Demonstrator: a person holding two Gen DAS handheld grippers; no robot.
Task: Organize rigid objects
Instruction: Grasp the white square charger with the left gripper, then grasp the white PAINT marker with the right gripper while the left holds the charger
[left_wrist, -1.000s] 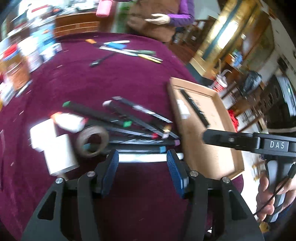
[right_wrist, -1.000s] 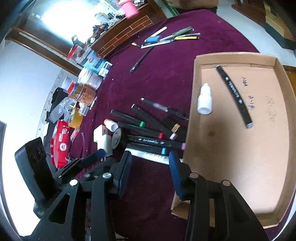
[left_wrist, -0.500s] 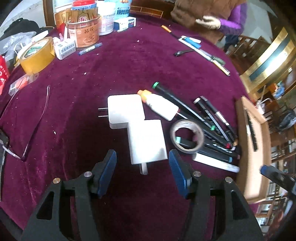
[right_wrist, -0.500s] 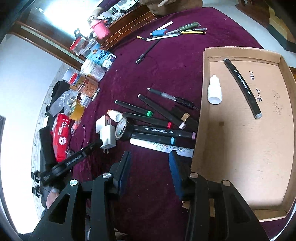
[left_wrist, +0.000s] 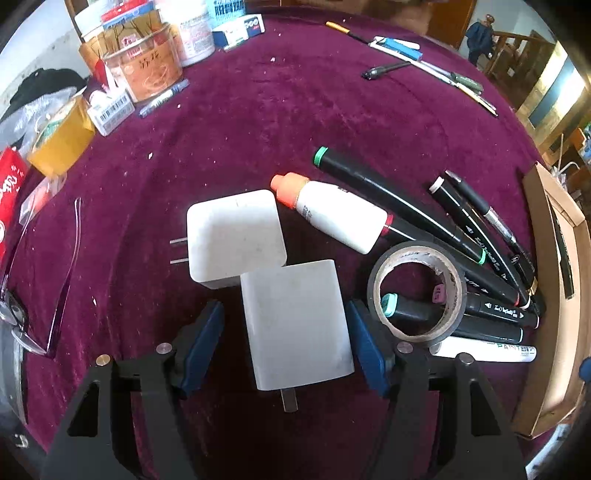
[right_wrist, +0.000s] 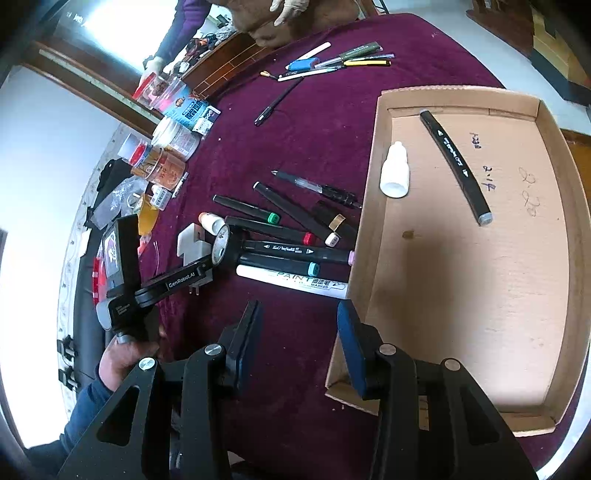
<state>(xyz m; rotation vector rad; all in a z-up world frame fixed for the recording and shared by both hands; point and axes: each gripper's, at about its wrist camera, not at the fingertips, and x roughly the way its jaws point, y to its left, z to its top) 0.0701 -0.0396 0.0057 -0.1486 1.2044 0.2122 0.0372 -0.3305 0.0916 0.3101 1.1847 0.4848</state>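
The left gripper (left_wrist: 286, 345) is standing wide open, straddling a white square plastic charger (left_wrist: 295, 325) lying on the maroon-clothed table (left_wrist: 295, 110); whether its blue pads are touching is unclear. At two o'clock is lying a black tape roll (left_wrist: 417, 291). The right gripper (right_wrist: 297, 343) is hovering open beside the brown cardboard tray (right_wrist: 480, 295).

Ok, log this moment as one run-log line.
left gripper: open, straddling white charger | right gripper: open, empty, beside cardboard tray | tray: bottle, marker
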